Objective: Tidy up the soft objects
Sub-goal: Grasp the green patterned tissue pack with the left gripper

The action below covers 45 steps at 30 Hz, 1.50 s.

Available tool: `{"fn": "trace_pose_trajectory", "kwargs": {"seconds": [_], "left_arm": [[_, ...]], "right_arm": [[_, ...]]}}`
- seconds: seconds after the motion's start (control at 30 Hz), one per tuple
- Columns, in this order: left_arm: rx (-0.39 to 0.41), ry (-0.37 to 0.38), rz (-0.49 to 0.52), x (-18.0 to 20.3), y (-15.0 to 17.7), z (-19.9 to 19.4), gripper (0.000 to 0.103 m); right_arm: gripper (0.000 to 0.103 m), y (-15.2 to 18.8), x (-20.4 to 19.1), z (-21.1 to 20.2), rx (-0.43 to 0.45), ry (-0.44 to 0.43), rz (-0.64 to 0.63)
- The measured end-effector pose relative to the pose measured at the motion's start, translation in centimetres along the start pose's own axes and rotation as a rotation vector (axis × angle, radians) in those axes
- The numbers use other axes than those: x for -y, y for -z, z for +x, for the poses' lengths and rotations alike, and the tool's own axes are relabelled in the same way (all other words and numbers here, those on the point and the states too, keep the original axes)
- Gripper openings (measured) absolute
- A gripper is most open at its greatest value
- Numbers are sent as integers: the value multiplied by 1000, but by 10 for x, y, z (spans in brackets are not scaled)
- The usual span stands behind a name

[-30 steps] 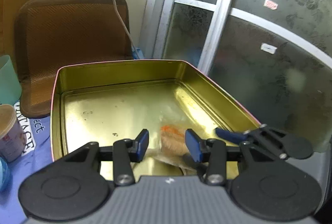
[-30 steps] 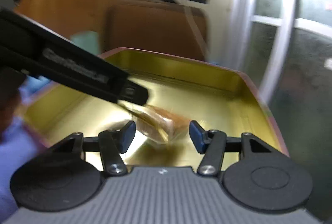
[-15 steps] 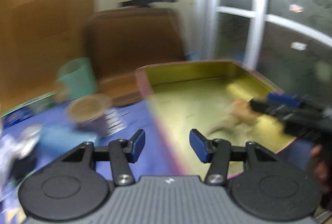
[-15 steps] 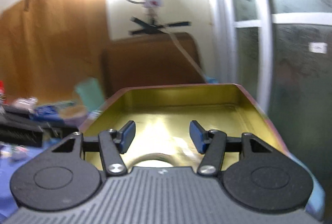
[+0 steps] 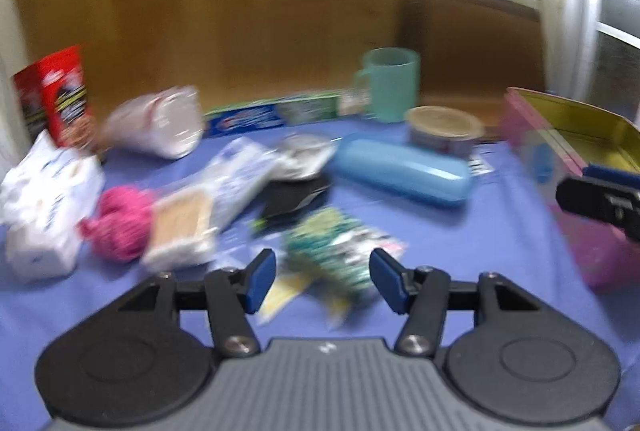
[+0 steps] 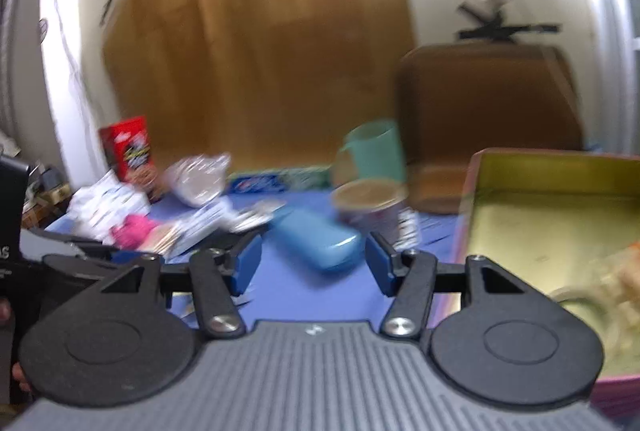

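Note:
My left gripper (image 5: 322, 281) is open and empty, low over the blue tablecloth (image 5: 460, 243), just before a green-and-white packet (image 5: 340, 251). A pink yarn ball (image 5: 120, 227), a white tissue pack (image 5: 44, 207) and a clear pack of wooden sticks (image 5: 188, 227) lie to its left. The gold-lined pink tin (image 5: 568, 159) stands at the right. My right gripper (image 6: 312, 265) is open and empty, left of the tin (image 6: 560, 215). A wrapped tan soft item (image 6: 608, 279) lies in the tin.
A blue case (image 5: 400, 175), a paper cup (image 5: 444, 131), a teal mug (image 5: 392, 83), a toothpaste box (image 5: 276, 111), a red snack box (image 5: 56, 95) and a crumpled silver bag (image 5: 160, 123) crowd the table. A brown chair back (image 6: 488, 119) stands behind.
Both grippers have swung left, away from the tin's inside, toward the cluttered table. The wrapped item stays in the tin. Both stay open.

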State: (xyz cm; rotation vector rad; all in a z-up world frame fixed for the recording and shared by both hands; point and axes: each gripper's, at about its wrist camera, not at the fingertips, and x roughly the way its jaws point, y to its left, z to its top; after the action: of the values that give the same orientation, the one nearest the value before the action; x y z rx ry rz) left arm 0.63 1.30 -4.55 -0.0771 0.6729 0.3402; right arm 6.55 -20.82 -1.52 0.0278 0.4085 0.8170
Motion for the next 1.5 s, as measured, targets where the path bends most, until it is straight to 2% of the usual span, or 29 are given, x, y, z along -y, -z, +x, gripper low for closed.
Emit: {"fn": "trace_pose_trajectory", "kwargs": {"seconds": [0.33,0.5,0.63,0.77,0.93,0.97,1.0,1.13,1.3,1.37,1.5], "left_arm": [[-14,-121,-84,-62,22,16,58],[-15,-117,-169,-94,33,26,58],[22,-118,-154,-93,39,26,59],[39,-124,-126,-88,42,28,60],[38,-124,-110,-90,40,31,61],[37,-125,-107,-90,40,31,61],[36,-122,-106,-90,40,32,62],[34,-121,-106,-90,40,32,64],[19,-121,-106,-89,38,31,64],[0,-60,-134,-88,35,25,64],[-61,200,-194,-71,30,9,64]], "right_arm": [[60,15,-46,30,-107,-80,-92],[61,20,-61,48,-166,-105,-129],[63,23,-68,70,-210,-121,-161],[73,25,-68,95,-241,-107,-198],[72,29,-59,121,-291,-101,-182],[66,31,-58,123,-298,-106,-170],[58,31,-58,121,-283,-109,-170],[57,34,-60,102,-276,-150,-164],[57,48,-63,60,-244,-125,-239],[57,54,-60,43,-232,-124,-239],[57,60,-50,27,-226,-107,-188]]}}
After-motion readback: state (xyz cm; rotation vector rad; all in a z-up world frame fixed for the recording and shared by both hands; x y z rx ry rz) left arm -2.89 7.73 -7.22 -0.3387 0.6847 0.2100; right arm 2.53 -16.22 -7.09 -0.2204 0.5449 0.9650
